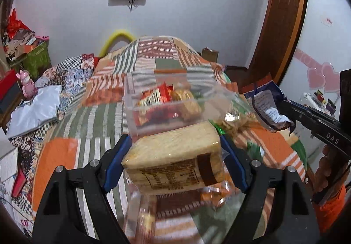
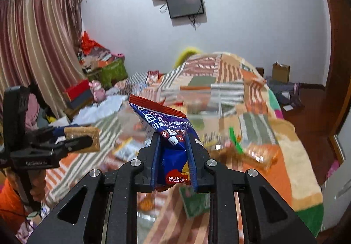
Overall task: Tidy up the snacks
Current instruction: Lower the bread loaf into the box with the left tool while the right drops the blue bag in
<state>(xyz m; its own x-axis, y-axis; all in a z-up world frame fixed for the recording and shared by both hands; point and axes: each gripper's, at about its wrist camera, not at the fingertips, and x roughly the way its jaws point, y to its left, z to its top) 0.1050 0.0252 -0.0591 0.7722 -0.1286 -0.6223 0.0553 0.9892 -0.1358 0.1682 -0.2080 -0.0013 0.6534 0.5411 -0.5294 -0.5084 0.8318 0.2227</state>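
bread pack (image 1: 173,156) clamped in left tool (image 1: 175,145); right tool (image 2: 173,140) pinches blue bag (image 2: 169,132).

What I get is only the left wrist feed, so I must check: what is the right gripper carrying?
Observer: The right gripper is shut on a blue snack bag with a red top seam that sticks out past the pads.
Operator: Anything loose under it?
Observer: Yes, a green packet lies on the blanket just below the gripper.
Operator: Does my bread show from there?
Observer: Edge-on, at the far left: the bread packet is clamped in the left gripper, held above the blanket.
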